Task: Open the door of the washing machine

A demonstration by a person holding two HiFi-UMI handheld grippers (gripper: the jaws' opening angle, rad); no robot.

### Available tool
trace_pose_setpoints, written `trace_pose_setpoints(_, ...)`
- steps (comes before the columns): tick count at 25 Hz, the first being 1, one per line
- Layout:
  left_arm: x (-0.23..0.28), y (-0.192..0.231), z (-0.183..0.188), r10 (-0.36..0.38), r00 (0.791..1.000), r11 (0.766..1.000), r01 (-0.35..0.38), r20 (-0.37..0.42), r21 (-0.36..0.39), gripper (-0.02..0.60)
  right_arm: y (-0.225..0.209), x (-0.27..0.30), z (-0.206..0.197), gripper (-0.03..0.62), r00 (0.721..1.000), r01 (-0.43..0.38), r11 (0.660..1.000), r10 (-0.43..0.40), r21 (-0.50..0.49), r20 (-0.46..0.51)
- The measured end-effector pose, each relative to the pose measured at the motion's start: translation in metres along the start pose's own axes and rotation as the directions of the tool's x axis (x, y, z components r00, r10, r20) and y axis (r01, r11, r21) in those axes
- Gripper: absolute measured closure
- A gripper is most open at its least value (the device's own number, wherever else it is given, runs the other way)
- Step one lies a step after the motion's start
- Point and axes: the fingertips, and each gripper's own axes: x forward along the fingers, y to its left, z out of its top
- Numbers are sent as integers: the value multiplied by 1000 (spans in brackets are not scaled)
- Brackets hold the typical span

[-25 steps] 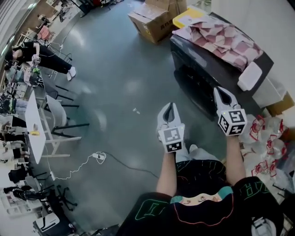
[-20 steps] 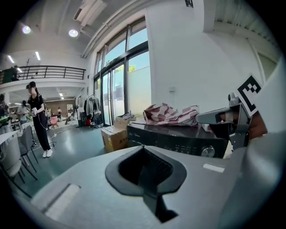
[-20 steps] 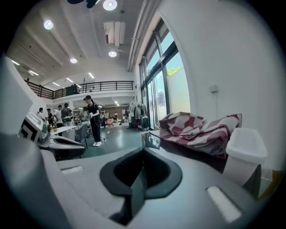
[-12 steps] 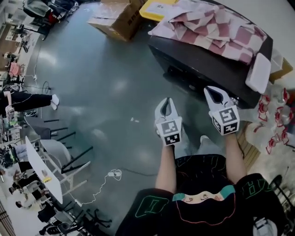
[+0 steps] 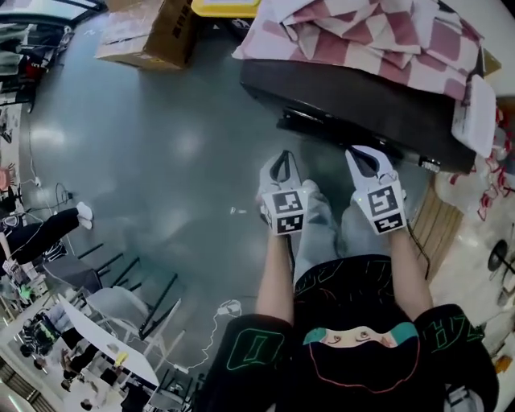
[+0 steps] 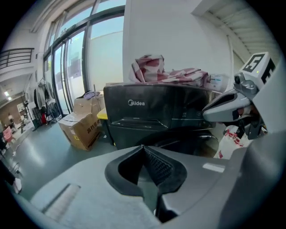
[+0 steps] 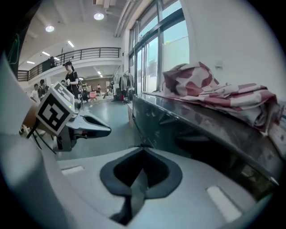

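At floor level before the washing machine (image 5: pixel 354 92): a dark front-loader with its front panel facing the person and brand lettering across the upper front in the left gripper view. The round door sits low on that front, partly hidden behind the gripper's own body; it looks closed, though the latch side cannot be made out.

Left gripper (image 5: pixel 282 154): jaws together, ribbed pads meeting at the tips, nothing between them. It is angled downward and points at the lower front of the machine, near it but apart from it.

Right gripper (image 5: pixel 360 151): jaws likewise closed on nothing, at about the same height as the left and just beside it. Its tips are close to the machine's front edge, with no contact visible. Its own view runs along the machine's glossy side.

A pink-and-white checked cloth (image 5: pixel 378 32) is heaped on top of the machine, covering most of the lid. A white container (image 5: pixel 473 113) rests at the machine's right end.

A cardboard box (image 5: pixel 149 32) stands on the grey floor (image 5: pixel 161 161) to the machine's left, with a yellow item (image 5: pixel 225 6) between box and machine. A white cable (image 5: pixel 219 312) lies loose on the floor behind the person. A white table (image 5: pixel 113 350) and dark chairs (image 5: pixel 121 278) stand well apart, lower left.
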Motion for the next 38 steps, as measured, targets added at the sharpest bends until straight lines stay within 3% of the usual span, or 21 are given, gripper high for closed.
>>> trace_pose_setpoints(3, 24, 1, -13, -48, 997, 997, 52, -63, 57, 568, -2, 12, -16, 590, 997, 11, 999, -14, -41, -74)
trace_pose_setpoints(4, 33, -1, -15, -64, 995, 994, 71, -77, 88, 568, -2, 16, -21, 551, 995, 9, 999, -14, -53, -101)
trace_pose_setpoints(5, 42, -3, -16, -79, 993, 989, 89, -89, 121, 568, -4, 21, -26, 517, 992, 8, 998, -16, -67, -128)
trace_pose_setpoints(9, 76, -6, -30, -131, 978, 959, 167, -162, 231, 538, -5, 34, -42, 500, 978, 5, 988, -38, -157, -205)
trace_pose_setpoints(11, 90, -9, -39, -162, 963, 931, 221, -214, 291, 461, -3, 37, -47, 484, 971, 4, 980, -52, -201, -235)
trace_pose_setpoints(14, 107, -7, -48, -179, 947, 886, 273, -265, 376, 425, -4, 44, -51, 478, 959, 6, 960, -84, -278, -271)
trace_pose_setpoints(18, 126, -4, -55, -199, 932, 829, 325, -304, 454, 413, -8, 51, -59, 459, 940, 12, 941, -127, -339, -317)
trace_pose_setpoints(22, 138, -16, -60, -245, 908, 727, 404, -340, 555, 431, -9, 55, -64, 456, 929, 16, 925, -154, -381, -336)
trace_pose_setpoints(23, 138, -17, -60, -256, 906, 714, 412, -336, 566, 434, -9, 56, -64, 456, 929, 16, 922, -157, -387, -337)
trace_pose_setpoints(27, 136, -16, -62, -281, 908, 712, 415, -311, 567, 436, -7, 56, -65, 457, 930, 6, 925, -145, -381, -339)
trace_pose_setpoints(34, 135, -16, -62, -279, 910, 755, 405, -306, 516, 442, -7, 56, -65, 485, 926, -13, 927, -131, -376, -355)
trace_pose_setpoints(38, 133, -19, -62, -265, 915, 759, 393, -304, 520, 445, -6, 53, -66, 488, 925, -26, 921, -126, -389, -359)
